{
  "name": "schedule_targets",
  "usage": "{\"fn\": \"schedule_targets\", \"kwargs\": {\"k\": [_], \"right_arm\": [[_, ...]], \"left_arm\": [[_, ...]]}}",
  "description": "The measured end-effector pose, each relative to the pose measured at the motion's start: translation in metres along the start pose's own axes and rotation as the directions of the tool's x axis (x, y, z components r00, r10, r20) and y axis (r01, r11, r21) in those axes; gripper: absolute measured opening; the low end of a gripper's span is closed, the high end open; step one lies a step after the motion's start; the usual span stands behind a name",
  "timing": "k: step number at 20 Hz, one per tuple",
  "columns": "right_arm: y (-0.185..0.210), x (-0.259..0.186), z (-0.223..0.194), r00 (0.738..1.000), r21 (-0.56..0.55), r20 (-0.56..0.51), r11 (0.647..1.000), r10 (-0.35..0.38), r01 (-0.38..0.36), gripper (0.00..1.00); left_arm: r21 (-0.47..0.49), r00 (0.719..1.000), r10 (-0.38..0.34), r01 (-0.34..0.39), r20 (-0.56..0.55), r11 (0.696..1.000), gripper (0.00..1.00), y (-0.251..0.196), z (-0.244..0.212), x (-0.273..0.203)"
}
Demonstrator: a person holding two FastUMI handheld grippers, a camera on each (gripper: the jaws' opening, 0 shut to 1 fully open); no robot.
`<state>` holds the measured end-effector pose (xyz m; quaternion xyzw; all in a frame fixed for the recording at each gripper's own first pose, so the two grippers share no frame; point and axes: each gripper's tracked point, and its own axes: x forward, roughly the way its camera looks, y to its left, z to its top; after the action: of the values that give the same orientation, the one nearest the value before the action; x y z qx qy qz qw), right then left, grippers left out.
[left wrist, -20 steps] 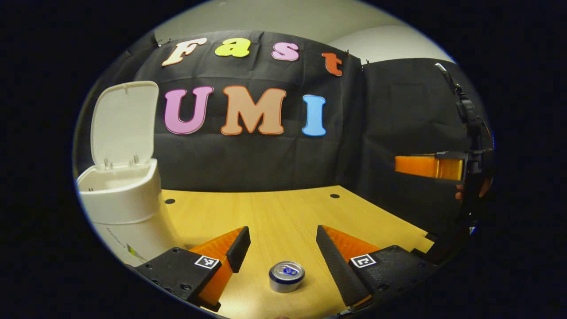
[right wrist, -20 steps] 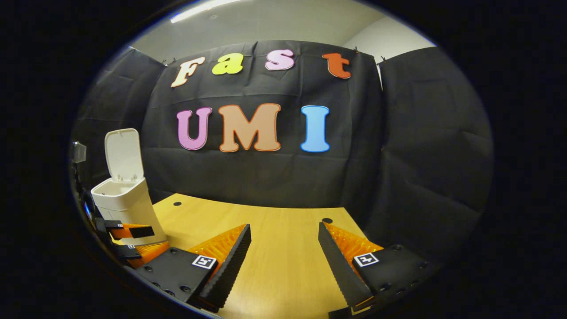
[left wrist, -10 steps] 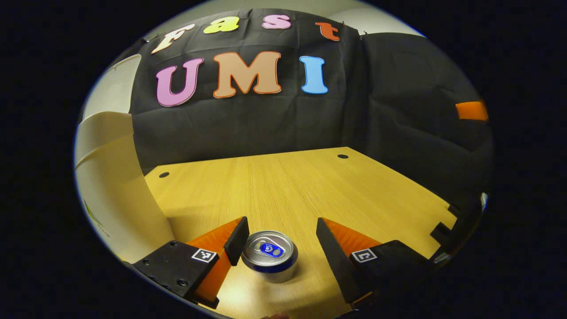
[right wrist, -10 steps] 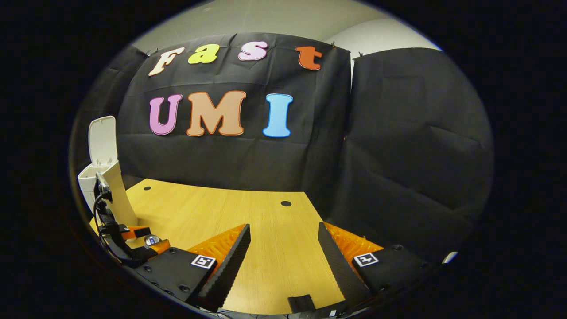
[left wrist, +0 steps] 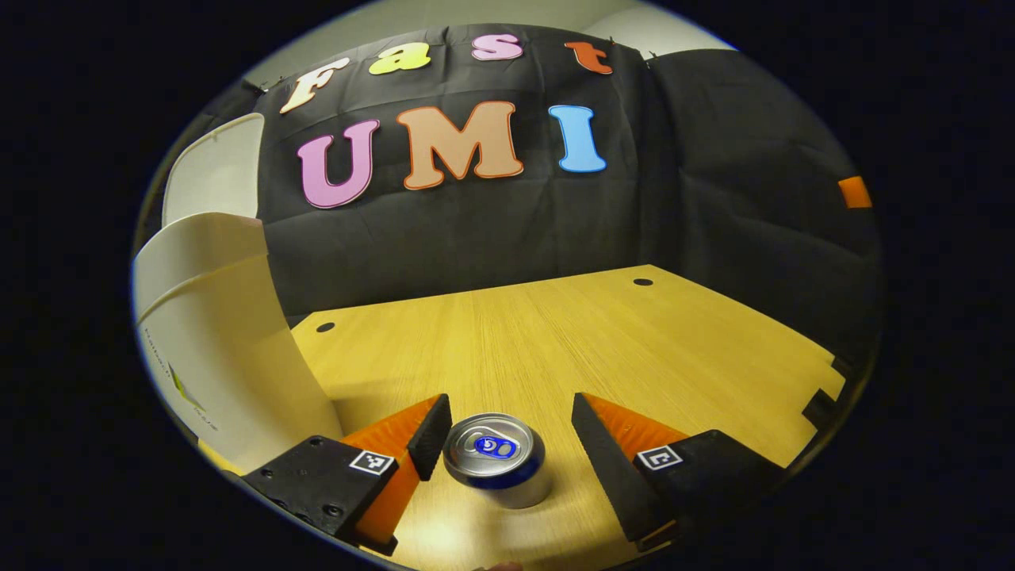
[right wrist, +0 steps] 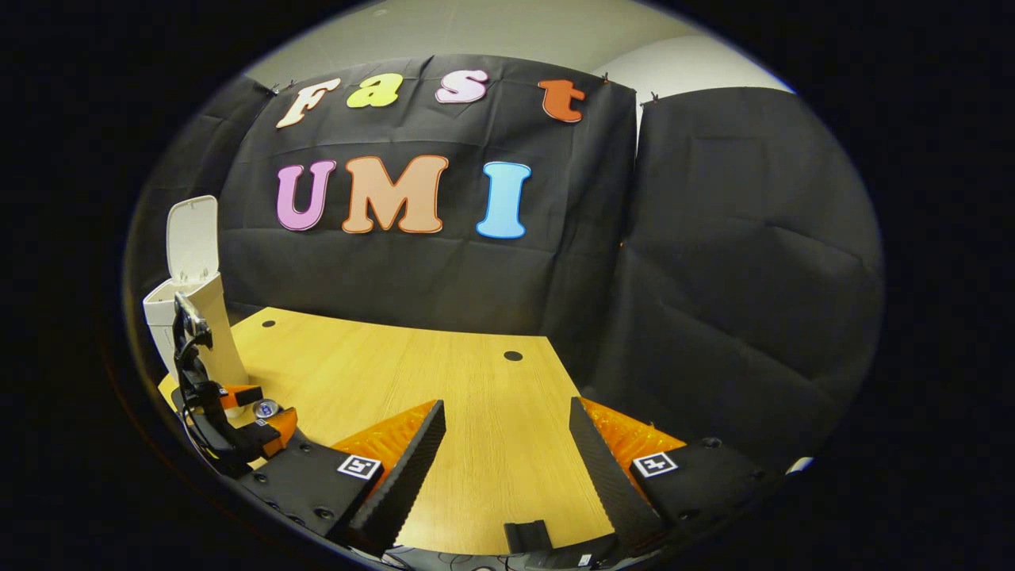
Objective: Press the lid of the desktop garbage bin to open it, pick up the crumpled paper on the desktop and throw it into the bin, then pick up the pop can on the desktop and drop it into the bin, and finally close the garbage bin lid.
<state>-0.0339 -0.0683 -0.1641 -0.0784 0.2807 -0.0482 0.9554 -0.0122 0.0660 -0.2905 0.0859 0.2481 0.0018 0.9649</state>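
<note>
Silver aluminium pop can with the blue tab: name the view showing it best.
The left gripper view: the silver aluminium pop can stands close, between the left gripper fingers. The right gripper view shows it tiny.

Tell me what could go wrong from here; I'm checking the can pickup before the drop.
The left gripper is open around the upright pop can, which sits nearer one finger, so closing may push or tip it. The garbage bin stands close beside that finger; lifting carelessly could knock it.
</note>
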Motion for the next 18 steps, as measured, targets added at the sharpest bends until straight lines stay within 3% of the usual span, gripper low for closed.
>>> {"fn": "schedule_targets", "kwargs": {"k": [9,11,12,18], "right_arm": [[0.003,-0.006,0.0,1.0,-0.002,0.007,1.0,0.012,-0.012,0.99],[0.003,-0.007,-0.002,1.0,-0.002,0.007,1.0,0.012,-0.012,0.99],[0.003,-0.007,-0.002,1.0,-0.004,0.008,1.0,0.012,-0.012,0.99],[0.014,-0.007,0.003,0.999,-0.002,0.028,1.0,0.03,-0.03,0.99]], "left_arm": [[-0.029,0.997,-0.043,0.041,-0.071,0.999,0.94,-0.009,-0.026,0.001],[-0.037,0.995,-0.054,0.051,-0.081,0.998,0.87,-0.01,-0.029,0.001],[-0.037,0.995,-0.061,0.058,-0.079,0.998,0.79,-0.011,-0.028,0.001],[-0.007,0.998,-0.058,0.058,0.009,0.998,0.77,0.003,0.02,-0.013]]}}
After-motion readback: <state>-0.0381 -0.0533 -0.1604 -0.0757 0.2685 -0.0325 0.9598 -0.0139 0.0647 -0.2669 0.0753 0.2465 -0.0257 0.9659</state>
